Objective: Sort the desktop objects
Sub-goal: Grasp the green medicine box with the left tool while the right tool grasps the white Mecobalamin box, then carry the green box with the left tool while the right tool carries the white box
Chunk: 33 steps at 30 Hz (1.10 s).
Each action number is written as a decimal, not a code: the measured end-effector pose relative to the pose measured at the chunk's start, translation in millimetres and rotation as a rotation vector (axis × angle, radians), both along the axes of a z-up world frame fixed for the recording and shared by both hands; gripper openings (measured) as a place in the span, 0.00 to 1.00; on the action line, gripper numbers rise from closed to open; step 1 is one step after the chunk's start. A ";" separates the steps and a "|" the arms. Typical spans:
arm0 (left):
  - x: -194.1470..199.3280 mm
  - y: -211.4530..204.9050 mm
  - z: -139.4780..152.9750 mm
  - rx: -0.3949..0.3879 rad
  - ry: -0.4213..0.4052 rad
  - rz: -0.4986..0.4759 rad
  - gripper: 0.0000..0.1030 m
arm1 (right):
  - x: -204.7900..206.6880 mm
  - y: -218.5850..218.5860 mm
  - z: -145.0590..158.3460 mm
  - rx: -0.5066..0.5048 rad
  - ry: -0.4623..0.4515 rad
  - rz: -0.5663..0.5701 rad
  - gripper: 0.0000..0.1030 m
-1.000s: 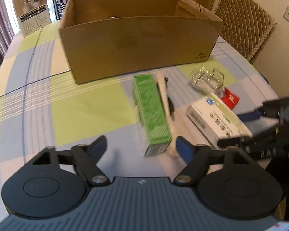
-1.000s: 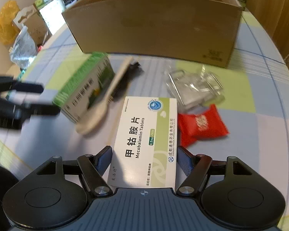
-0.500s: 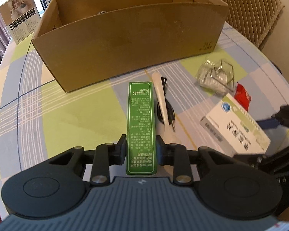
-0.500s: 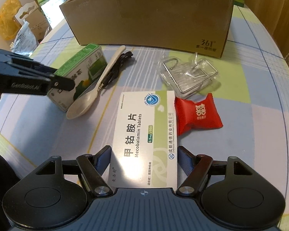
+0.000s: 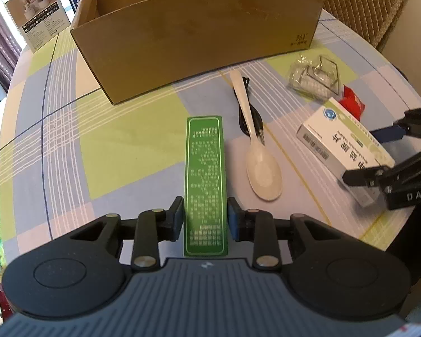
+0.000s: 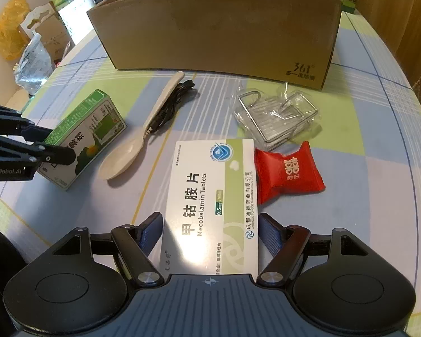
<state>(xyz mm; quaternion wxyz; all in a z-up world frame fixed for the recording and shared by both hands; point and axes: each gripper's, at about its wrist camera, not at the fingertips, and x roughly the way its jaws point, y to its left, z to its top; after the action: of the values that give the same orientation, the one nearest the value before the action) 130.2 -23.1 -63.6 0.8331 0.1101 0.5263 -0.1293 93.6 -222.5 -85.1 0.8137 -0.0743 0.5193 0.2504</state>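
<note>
Lifted green box (image 5: 205, 179) — cardboard box (image 5: 199, 28) interior hidden.

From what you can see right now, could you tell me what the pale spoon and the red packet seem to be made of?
The pale cream spoon looks like moulded plastic, possibly ceramic: smooth, one piece, with a soft matte sheen. The small red pillow-shaped packet looks like glossy plastic film: crimped ends, puffed middle, printed gold characters.

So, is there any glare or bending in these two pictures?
Right wrist view: a bright glare patch washes out the near end of the white box. Both views: the fisheye bends the straight cardboard box edges into curves. Left wrist view: the green box print is too soft to read.
</note>
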 end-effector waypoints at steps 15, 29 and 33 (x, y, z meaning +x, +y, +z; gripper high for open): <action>25.1 -2.7 -19.6 -0.040 0.038 0.018 0.26 | 9.0 12.2 -9.0 -0.025 -0.012 0.014 0.69; 16.4 1.1 -18.8 -0.028 0.032 0.037 0.25 | -6.0 15.5 -6.2 -0.051 -0.045 0.046 0.66; 11.7 1.6 -11.8 -0.025 0.021 0.043 0.25 | -11.5 14.3 1.2 -0.043 -0.056 0.047 0.66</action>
<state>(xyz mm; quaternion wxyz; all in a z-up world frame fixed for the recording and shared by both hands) 141.9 -21.4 -75.4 0.8315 0.0868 0.5356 -0.1190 82.1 -208.2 -83.8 0.8200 -0.1108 0.4997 0.2562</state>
